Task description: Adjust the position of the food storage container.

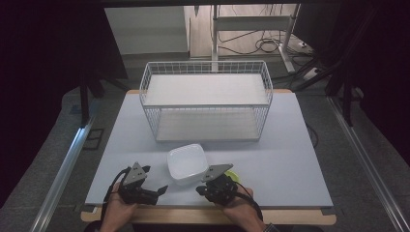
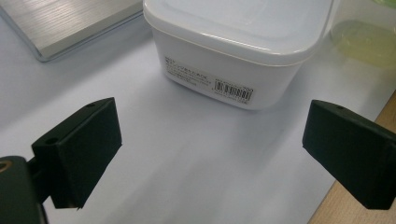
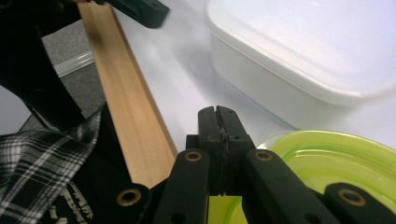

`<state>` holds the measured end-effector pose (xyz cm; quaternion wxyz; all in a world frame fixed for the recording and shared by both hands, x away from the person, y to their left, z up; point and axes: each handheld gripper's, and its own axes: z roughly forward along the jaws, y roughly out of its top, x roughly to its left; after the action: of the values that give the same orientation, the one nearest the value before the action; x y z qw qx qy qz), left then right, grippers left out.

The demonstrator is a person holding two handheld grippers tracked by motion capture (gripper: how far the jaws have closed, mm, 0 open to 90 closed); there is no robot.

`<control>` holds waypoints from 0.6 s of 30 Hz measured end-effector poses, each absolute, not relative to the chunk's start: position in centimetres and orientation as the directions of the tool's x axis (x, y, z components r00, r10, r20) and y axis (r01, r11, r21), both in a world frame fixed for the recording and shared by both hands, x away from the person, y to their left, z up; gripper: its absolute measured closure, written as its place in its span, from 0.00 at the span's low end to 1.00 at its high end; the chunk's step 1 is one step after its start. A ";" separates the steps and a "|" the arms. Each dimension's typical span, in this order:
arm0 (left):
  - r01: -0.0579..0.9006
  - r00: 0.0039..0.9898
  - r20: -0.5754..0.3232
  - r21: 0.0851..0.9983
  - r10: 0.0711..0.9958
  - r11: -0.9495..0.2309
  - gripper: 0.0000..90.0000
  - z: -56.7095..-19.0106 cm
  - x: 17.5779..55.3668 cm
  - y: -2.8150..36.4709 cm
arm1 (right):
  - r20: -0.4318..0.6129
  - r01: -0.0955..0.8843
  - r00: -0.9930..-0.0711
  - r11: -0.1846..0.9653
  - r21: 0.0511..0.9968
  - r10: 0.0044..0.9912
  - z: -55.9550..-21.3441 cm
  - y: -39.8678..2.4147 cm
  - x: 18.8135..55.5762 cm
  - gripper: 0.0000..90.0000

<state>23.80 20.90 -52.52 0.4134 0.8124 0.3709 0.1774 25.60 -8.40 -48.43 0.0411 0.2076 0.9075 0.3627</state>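
White rectangular plastic container (image 1: 187, 163) sits on the surface's near edge, between both claws; left claw (image 2: 212, 149) gapes before it, right claw (image 3: 219, 122) pinched closed beside a lime-green lid (image 3: 327, 163); grasping seems next

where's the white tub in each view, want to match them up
High view: the white tub sits low centre on the table, in front of the wire basket.
Left gripper view: top centre, barcode label facing the camera.
Right gripper view: upper right, beyond the shut claw.
Shared landmark: the green lid beside the tub, top right in the left gripper view, bottom right in the right gripper view.
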 end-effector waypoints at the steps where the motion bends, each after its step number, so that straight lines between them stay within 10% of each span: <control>1: 0.456 0.662 -0.018 0.803 0.750 -0.383 0.05 -52.5 23.8 20.9 | 0.075 0.352 -0.907 0.650 0.674 0.414 -48.4 -8.7 25.7 0.99; 18: 0.462 0.660 -0.023 0.801 0.751 -0.381 0.05 -52.5 23.8 20.9 | 0.069 0.474 -0.806 0.571 0.671 0.588 -48.1 -15.6 28.3 0.99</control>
<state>23.79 20.85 -52.55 0.4124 0.8123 0.3734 0.1754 28.30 -15.58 -48.13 0.0812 0.3009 0.8825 0.3523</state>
